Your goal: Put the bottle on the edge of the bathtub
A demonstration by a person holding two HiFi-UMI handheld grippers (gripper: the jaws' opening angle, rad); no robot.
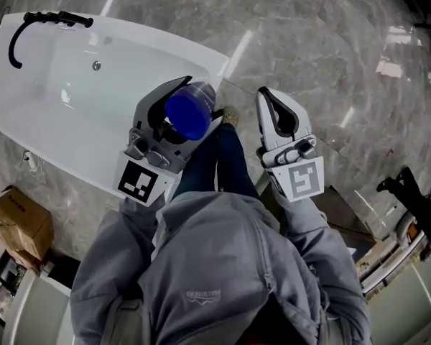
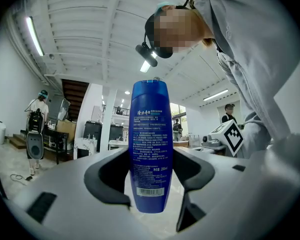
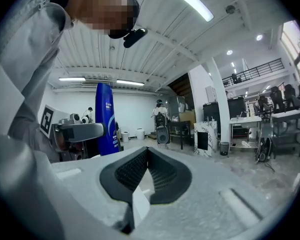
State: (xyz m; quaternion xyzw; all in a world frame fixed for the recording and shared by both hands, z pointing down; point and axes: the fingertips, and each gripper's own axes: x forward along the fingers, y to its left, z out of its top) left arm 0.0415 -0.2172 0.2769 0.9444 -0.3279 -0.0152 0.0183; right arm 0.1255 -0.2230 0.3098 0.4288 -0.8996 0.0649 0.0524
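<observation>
At the near end of the white bathtub (image 1: 29,131), a person in a grey hooded top (image 1: 223,264) stands on the marbled floor (image 1: 323,42) with a gripper in each hand.

The left gripper (image 1: 201,98) pinches the blue bottle (image 2: 150,134). Its jaws stand wide and bear on the bottle's two sides. In the left gripper view the bottle is upright, with its printed label and barcode facing the camera. From the head view it sits over the tub's end rim. Whether it touches the rim cannot be determined.

The right gripper (image 3: 147,153) is just beside the left one, over the floor and outside the tub. Its ribbed pads are pressed together at the tips with nothing between them.

A black faucet (image 1: 36,27) is mounted at the tub's far end. A cardboard box (image 1: 18,221) rests on the floor beside the tub's long side. Other people stand in the background of both gripper views.
</observation>
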